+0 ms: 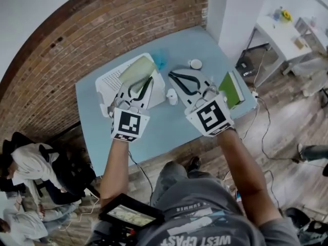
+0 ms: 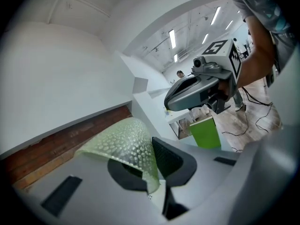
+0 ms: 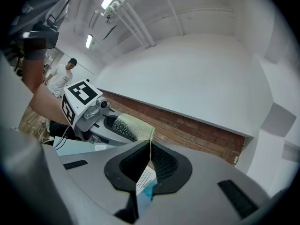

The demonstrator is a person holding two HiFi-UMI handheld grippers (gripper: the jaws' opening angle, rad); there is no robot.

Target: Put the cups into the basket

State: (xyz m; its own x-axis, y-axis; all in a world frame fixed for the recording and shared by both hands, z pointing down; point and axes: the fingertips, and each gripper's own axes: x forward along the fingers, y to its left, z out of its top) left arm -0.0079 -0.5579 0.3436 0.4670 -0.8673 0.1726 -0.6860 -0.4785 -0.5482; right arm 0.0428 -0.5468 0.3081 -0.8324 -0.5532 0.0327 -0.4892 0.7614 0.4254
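A pale green dimpled cup (image 1: 137, 68) hangs tilted over the white perforated basket (image 1: 106, 82) at the table's left. My left gripper (image 1: 139, 84) is shut on the cup's rim; in the left gripper view the cup's wall (image 2: 127, 143) is pinched between the dark pads (image 2: 171, 161). My right gripper (image 1: 173, 76) hovers over the table's middle, shut with nothing in it. Its pads (image 3: 161, 161) meet at the tip. A small white cup (image 1: 172, 96) stands on the table between the two grippers. From the right gripper view the green cup (image 3: 132, 125) shows ahead.
The blue-grey table (image 1: 154, 132) also carries a round white object (image 1: 196, 64) at the back, a blue thing (image 1: 160, 59) behind the basket and a green book (image 1: 230, 88) at the right edge. Brick wall runs behind. People sit on the floor at lower left.
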